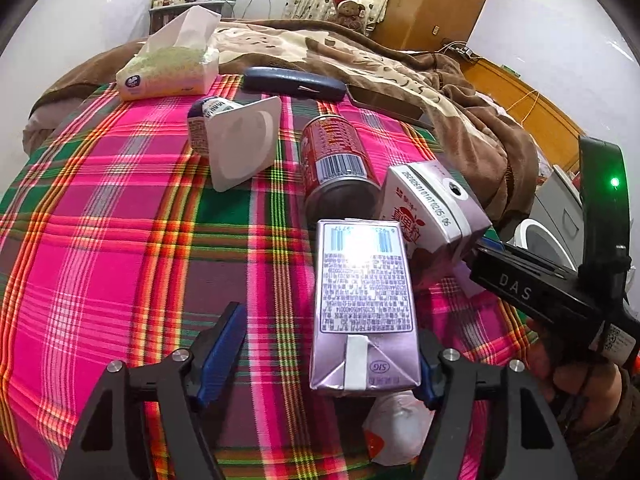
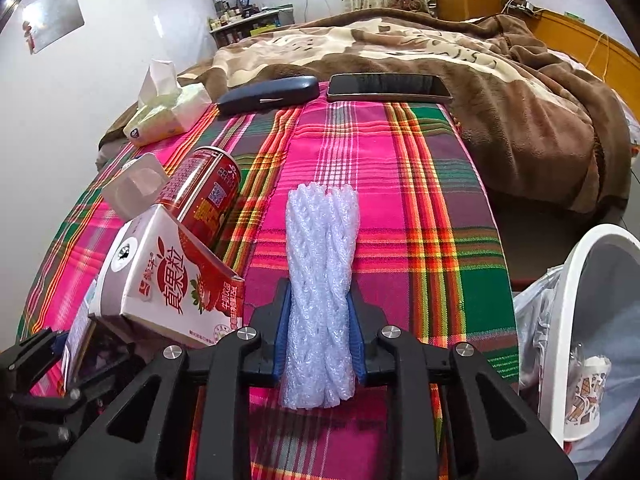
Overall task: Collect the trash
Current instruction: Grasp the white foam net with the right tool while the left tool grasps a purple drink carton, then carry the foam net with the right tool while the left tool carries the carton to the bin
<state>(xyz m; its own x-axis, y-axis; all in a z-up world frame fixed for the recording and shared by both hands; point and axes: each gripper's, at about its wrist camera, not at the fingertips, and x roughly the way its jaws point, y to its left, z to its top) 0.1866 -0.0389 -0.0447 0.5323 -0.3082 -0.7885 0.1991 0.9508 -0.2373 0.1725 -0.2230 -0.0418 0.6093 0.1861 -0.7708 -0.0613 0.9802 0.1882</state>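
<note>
Right gripper [image 2: 319, 334] clamps foam net [image 2: 322, 280] over plaid cloth [image 2: 420, 200] — left gripper [image 1: 326, 354] spread wide.
Purple carton [image 1: 365, 300] lies between the left fingers, touching only the right pad, not squeezed; strawberry carton [image 1: 434, 208] and red can [image 1: 338, 164] just behind it. Bin [image 2: 588, 320] at the bed edge, right.

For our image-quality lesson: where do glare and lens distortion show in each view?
Left wrist view: glare bleaches the barcode on the purple carton, and the plaid cloth bulges outward under fisheye distortion. Right wrist view: a bright reflection flares on the wall panel, and the white bin rim curves at the edge.
</note>
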